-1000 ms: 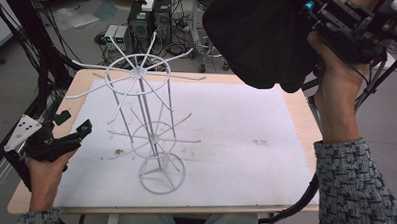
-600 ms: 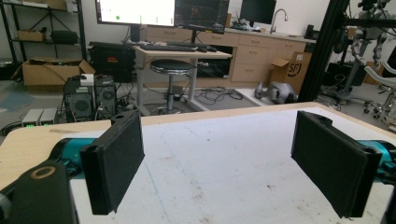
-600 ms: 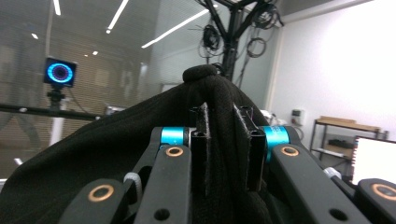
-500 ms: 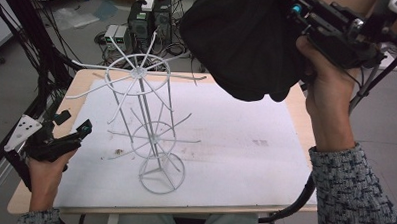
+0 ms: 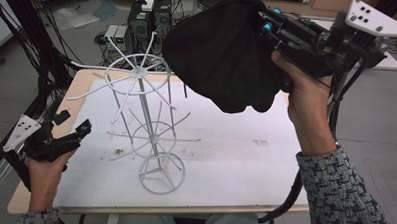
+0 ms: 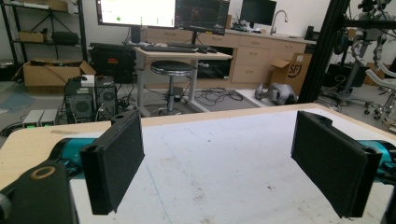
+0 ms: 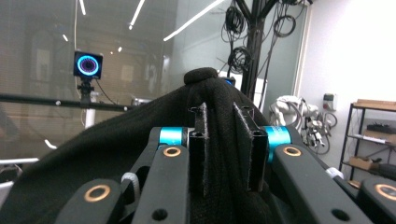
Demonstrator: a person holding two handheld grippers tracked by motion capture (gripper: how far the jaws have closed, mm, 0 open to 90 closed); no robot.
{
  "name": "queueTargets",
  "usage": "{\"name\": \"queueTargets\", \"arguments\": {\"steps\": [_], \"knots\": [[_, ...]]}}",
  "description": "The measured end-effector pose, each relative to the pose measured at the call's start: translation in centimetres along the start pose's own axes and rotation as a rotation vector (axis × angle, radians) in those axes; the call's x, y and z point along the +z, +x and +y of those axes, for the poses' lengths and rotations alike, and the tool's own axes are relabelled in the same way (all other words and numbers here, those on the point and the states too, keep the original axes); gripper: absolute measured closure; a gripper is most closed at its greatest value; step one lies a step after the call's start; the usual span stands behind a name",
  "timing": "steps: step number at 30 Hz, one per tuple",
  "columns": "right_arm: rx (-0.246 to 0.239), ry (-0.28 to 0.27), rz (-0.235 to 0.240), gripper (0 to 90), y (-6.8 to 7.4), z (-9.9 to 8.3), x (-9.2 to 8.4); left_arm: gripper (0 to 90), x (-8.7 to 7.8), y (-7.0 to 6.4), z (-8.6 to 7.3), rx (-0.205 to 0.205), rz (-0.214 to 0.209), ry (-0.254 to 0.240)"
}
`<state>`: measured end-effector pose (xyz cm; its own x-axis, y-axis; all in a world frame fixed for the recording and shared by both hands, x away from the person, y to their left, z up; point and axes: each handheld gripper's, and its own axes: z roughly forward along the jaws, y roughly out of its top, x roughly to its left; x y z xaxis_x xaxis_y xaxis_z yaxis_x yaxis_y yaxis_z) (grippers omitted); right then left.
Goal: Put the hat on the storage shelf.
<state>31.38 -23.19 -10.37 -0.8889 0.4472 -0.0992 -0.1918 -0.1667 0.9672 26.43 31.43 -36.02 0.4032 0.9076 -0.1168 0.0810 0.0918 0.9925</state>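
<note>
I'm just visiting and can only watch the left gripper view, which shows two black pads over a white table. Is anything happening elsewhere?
Observer: Yes. In the high view the right gripper holds a black cloth up in the air.
Operator: Over what?
Observer: It hangs beside the top ring of a white wire rack standing on the table.
Operator: Is the cloth really gripped?
Observer: The right gripper view shows its jaws closed on a fold of the cloth.
</note>
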Motion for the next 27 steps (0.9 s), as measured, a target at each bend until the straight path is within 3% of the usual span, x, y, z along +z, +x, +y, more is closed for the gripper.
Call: {"name": "queueTargets", "arguments": {"steps": [8,22,27], "knots": [[0.009,0.022,0.014,73.5,0.0,-1.1,0.5,17.1,0.0,0.0,0.0,-0.001,0.000,-0.002],[0.090,0.061,0.026,70.2,-0.8,-5.3,0.4,17.1,0.0,0.0,0.0,0.003,-0.002,0.003],[0.118,0.028,0.044,74.2,-0.9,-5.9,0.2,17.1,0.1,-0.1,0.0,0.002,-0.004,-0.001]]}}
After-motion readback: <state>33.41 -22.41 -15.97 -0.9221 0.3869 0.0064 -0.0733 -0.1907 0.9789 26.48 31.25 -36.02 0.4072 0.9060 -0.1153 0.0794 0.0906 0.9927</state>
